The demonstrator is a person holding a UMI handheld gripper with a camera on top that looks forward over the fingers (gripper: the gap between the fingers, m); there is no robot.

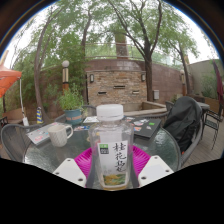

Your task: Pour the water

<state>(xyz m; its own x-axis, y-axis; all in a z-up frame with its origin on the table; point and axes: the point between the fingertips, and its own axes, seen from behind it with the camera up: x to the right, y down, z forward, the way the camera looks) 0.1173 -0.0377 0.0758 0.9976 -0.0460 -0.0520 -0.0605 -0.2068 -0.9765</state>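
Bottle, clear plastic with a white cap and a green-and-white label bearing Chinese characters, stands upright right between the gripper fingers, filling the gap between the two magenta pads. The jaws are closed against its sides, each pad pressing on the lower half of the bottle at label height, so the bottle is clamped in the grip. Its contents look pale and see-through; how full it is cannot be told. Beneath and beyond the bottle lies a round glass tabletop with a metal rim, through which the ground shows dimly. On that tabletop, to the left of the bottle and a little beyond it, stands a white mug with its handle turned toward the bottle, well apart from the fingers. Behind the mug some flat papers or booklets lie on the glass, and farther back sits a potted plant with green leaves. To the right of the bottle a dark bag or backpack rests on a seat just beside the tabletop. Past all this rises a stone-block wall with a small lamp, and tall trees spread over it under a bright sky.
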